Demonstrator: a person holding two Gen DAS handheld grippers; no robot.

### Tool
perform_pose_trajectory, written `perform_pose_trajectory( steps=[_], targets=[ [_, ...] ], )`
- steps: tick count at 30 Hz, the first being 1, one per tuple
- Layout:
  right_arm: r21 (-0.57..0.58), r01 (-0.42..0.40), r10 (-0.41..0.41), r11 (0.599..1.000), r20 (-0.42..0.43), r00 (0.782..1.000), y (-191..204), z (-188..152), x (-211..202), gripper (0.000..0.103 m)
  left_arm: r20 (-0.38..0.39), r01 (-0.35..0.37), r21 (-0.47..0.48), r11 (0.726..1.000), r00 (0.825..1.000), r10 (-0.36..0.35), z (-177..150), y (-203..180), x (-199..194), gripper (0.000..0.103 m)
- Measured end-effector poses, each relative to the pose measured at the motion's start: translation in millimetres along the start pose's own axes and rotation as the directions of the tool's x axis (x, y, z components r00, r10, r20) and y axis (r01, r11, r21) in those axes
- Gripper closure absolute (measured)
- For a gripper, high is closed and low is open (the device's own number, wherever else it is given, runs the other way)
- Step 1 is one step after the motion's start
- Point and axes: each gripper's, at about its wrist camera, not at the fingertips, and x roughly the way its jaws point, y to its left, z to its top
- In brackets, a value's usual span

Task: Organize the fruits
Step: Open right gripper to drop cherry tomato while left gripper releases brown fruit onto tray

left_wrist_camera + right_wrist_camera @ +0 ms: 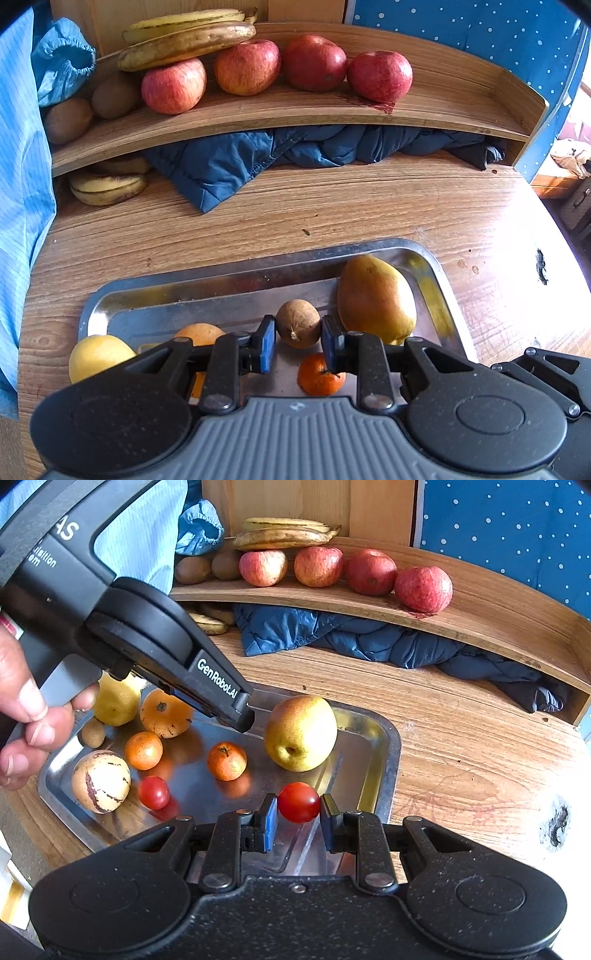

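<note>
A steel tray [207, 280] [384, 746] lies on the wooden table. My left gripper [298, 332] [242, 710] reaches low into it, and its blue pads press both sides of a brown kiwi [298, 324]. In the right wrist view that kiwi is hidden behind the fingers. My right gripper [298, 812] is at the tray's near right corner, shut on a cherry tomato [298, 799]. Loose in the tray are a big pear [301, 733] [375, 295], tangerines [226, 760], an orange [166, 712], a second tomato [154, 792] and a striped pale melon [100, 781].
A curved wooden shelf [443, 107] behind the tray carries several apples [314, 62], bananas [188, 40] and kiwis [68, 120]. A blue quilted jacket [258, 158] and more bananas [107, 186] lie under it. A person's hand [26, 720] holds the left gripper's handle.
</note>
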Motion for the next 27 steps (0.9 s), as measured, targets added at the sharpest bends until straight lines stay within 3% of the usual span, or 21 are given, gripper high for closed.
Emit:
perform_pose_trajectory(
  steps=[27],
  targets=[
    [-0.1,-0.128,0.123,0.987,-0.057,0.991,-29.8,21.1,24.9,0.076,-0.045,-0.028,-0.095,0.995,0.999,0.024,9.7,-7.2,26.6,0.074]
  ],
)
